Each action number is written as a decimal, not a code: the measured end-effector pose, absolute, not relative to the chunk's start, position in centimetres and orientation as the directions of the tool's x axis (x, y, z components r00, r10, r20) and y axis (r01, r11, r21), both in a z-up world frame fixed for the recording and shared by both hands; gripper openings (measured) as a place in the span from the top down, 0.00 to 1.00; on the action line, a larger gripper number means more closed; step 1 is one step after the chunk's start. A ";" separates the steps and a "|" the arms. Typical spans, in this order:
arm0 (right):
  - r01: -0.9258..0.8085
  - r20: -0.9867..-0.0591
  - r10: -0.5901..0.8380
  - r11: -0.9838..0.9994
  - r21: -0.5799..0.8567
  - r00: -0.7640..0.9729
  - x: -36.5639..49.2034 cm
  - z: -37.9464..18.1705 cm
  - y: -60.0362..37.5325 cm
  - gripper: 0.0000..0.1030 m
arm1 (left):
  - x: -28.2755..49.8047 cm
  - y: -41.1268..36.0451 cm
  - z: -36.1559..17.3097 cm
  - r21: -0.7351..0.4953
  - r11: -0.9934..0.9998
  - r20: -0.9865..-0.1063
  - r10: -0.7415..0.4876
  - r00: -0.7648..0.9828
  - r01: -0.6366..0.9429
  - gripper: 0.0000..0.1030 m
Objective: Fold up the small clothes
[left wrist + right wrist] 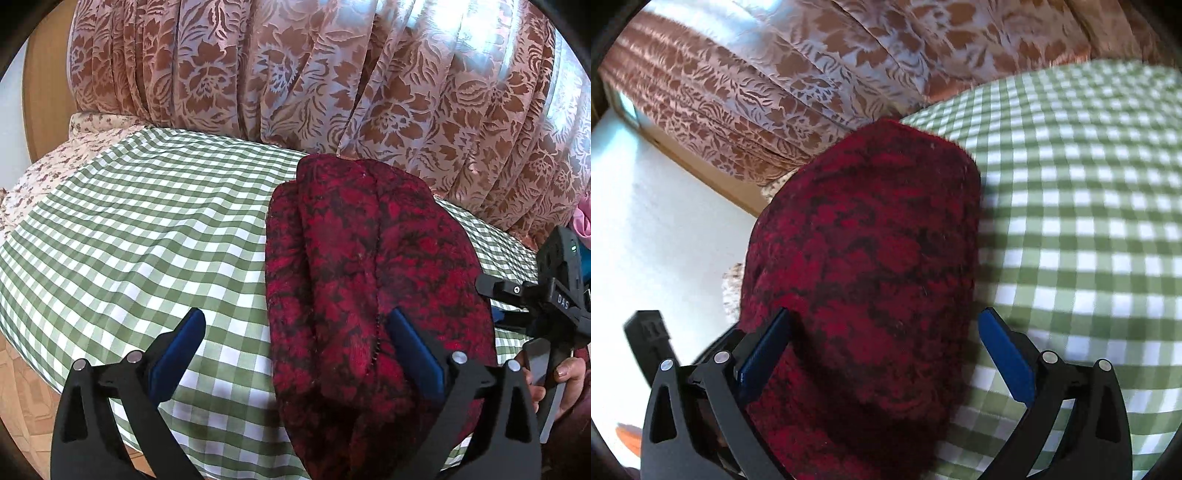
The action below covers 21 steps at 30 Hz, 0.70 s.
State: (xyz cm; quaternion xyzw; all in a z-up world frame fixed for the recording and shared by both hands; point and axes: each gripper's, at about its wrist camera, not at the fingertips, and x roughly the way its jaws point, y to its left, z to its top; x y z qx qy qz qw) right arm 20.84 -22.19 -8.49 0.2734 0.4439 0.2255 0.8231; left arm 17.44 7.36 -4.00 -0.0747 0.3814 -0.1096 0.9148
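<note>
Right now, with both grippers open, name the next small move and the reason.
Probably draw both grippers back. The red garment already lies folded on the checked cloth, and neither the left gripper nor the right gripper pinches it.

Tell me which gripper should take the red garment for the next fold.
Probably the right gripper: it is open and the folded red garment lies squarely between its fingers. The left gripper, also open, mostly spans bare checked cloth, with only the garment's near edge between its fingers.
</note>
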 end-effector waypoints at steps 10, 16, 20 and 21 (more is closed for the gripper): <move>-0.127 -0.501 0.774 0.583 0.803 0.387 21.1 -11.8 -23.1 0.03 | 18.7 8.4 -6.5 -0.484 0.843 -0.659 -0.529 0.536 0.236 0.02; -0.191 -0.485 0.799 0.570 0.799 0.355 21.3 -12.3 -22.8 0.03 | 21.0 9.6 -11.1 -0.720 0.663 -0.552 -0.727 0.409 0.207 0.02; -0.216 -0.458 0.820 0.544 0.811 0.343 22.6 -12.6 -22.0 0.03 | 21.6 9.8 -12.8 -0.784 0.585 -0.484 -0.785 0.387 0.206 0.06; -0.221 -0.449 0.825 0.535 0.815 0.344 22.9 -12.7 -21.8 0.03 | 21.6 9.8 -12.9 -0.792 0.572 -0.471 -0.794 0.384 0.211 0.08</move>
